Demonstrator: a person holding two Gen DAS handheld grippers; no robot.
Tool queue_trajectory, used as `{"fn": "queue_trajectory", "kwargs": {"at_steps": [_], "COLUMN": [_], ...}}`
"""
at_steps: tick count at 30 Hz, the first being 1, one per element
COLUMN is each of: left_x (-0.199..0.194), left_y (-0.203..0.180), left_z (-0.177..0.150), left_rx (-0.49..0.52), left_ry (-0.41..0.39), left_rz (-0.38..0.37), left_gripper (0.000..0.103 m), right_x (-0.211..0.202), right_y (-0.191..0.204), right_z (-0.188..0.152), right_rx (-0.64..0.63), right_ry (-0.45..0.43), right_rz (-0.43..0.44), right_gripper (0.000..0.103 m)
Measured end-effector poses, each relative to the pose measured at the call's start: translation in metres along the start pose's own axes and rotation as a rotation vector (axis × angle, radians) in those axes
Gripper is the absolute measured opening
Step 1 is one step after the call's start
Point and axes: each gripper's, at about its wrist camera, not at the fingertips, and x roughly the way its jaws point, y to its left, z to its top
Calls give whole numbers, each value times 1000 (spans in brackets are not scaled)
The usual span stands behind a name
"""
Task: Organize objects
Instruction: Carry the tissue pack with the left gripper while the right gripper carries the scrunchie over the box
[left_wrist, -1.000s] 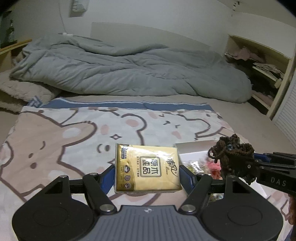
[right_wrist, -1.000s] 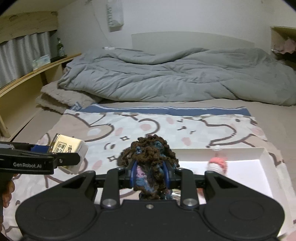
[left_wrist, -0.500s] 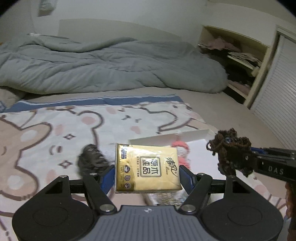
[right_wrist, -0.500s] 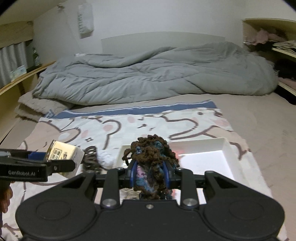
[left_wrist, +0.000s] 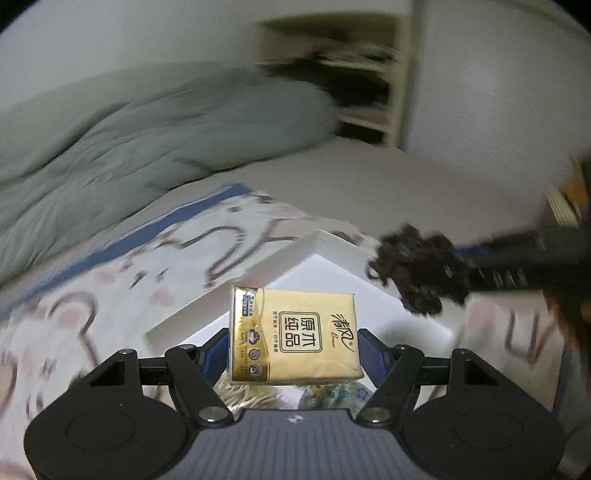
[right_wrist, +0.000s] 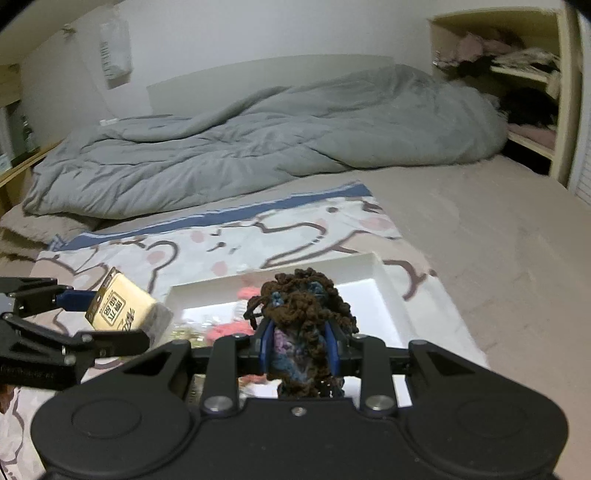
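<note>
Tissue pack in left gripper, yarn bundle in right gripper.

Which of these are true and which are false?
1. The left hand-held gripper holds a gold tissue pack. True.
2. The right hand-held gripper is empty. False: it grips a brown yarn bundle.
3. A white tray lies on the cartoon blanket. True.
4. The tray is empty. False: pink things lie inside.
5. The grey duvet is neatly folded. False: it is rumpled.
</note>
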Motion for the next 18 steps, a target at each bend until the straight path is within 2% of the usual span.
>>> {"fn": "queue_trajectory", "kwargs": {"at_steps": [2, 6, 12, 15, 18], "left_x": [14, 41, 76, 93, 106], "left_y": [-13, -32, -51, -51, -54], "left_z": [3, 7, 6, 4, 2], "left_rx": [84, 173, 328, 351, 356], "left_ry": [28, 75, 130, 153, 179], "left_rz": [-29, -117, -234, -262, -320], "left_gripper": [72, 72, 72, 72, 72], "right_x": [2, 10, 19, 24, 27], "right_y": [-11, -28, -40, -45, -49], "right_z": [-2, -4, -10, -12, -15], "right_rx": [31, 89, 104, 112, 116], "right_ry": [11, 40, 90, 110, 131], "right_rz": [-12, -31, -63, -76, -91], "right_gripper": [30, 30, 30, 30, 30]}}
